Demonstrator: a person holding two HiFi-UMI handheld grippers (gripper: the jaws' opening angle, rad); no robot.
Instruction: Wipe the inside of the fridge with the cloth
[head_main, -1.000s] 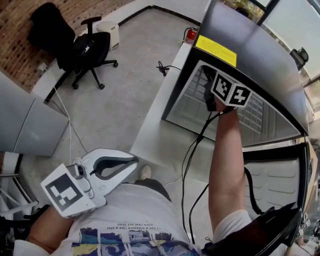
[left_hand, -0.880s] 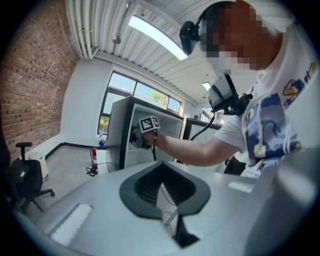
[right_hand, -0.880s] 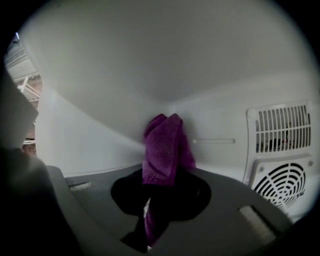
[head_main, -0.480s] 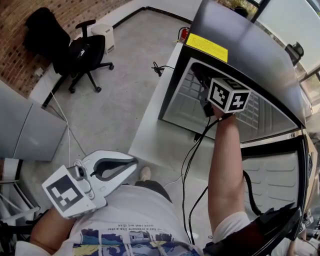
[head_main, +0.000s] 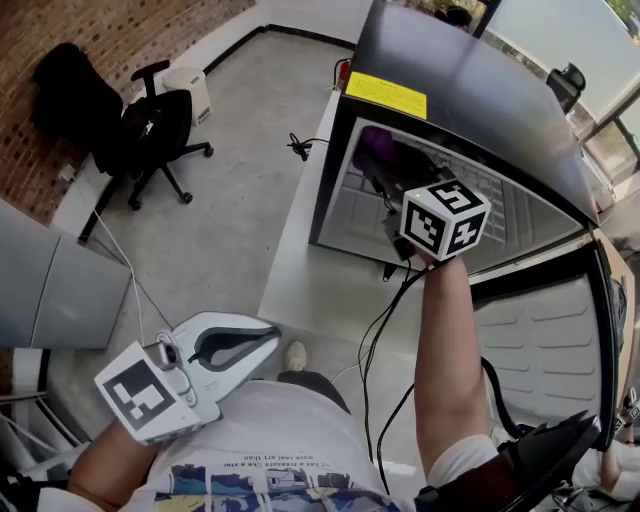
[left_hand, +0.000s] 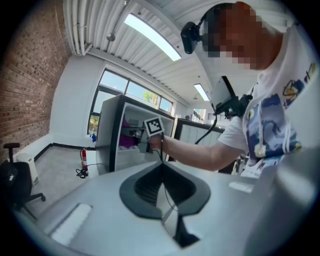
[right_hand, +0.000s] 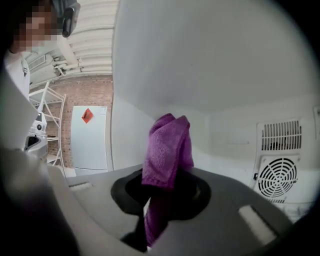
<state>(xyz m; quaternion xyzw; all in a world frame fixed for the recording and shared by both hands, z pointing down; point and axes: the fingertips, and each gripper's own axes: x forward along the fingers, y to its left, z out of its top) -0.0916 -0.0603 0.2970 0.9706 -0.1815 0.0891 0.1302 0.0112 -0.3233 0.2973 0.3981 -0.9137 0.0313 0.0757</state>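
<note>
Purple cloth (right_hand: 165, 148) is clamped in the right gripper (right_hand: 161, 186), which has been carried leftward inside the fridge (head_main: 470, 80); wiping is judged under way. Left gripper (head_main: 264, 338) is closed on nothing, well outside the fridge.

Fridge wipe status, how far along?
Done: fridge door open, right gripper shut on the purple cloth, reaching inside. In hand: cloth held up near the inner wall beside the fan grille; contact unclear. Remaining: no telling how much is wiped; left gripper shut, empty, idle.

Cloth (head_main: 372, 150) newly visible inside fridge (head_main: 470, 90)
</note>
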